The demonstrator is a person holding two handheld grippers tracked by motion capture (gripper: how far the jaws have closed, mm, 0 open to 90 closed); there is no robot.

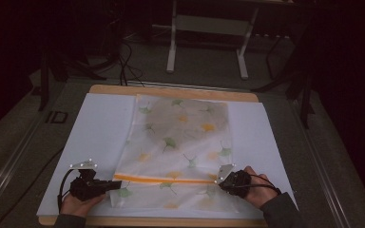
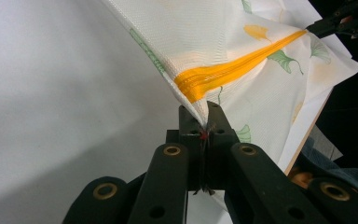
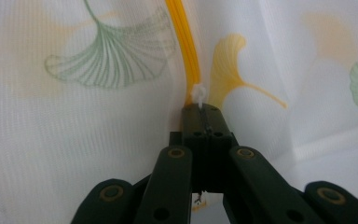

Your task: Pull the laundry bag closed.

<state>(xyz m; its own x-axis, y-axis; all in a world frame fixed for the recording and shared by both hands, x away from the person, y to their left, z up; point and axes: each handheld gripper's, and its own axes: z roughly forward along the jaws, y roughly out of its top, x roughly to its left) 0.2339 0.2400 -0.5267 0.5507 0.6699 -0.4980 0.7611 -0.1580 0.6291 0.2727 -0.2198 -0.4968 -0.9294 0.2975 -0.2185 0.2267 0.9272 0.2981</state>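
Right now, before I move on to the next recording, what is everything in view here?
mesh bag: one, white with green and yellow leaf print, on the sheet, near edge lifted
orange zipper: one, across the bag's near end
white pull: one, at the zipper, at the right jaws' tips
white sheet: one, covering the table
wooden table: one, tan
white stand: one, on the floor behind
left gripper: black, shut on the bag's corner
right gripper: black, shut at the zipper's other end
hands: two, at the near edge
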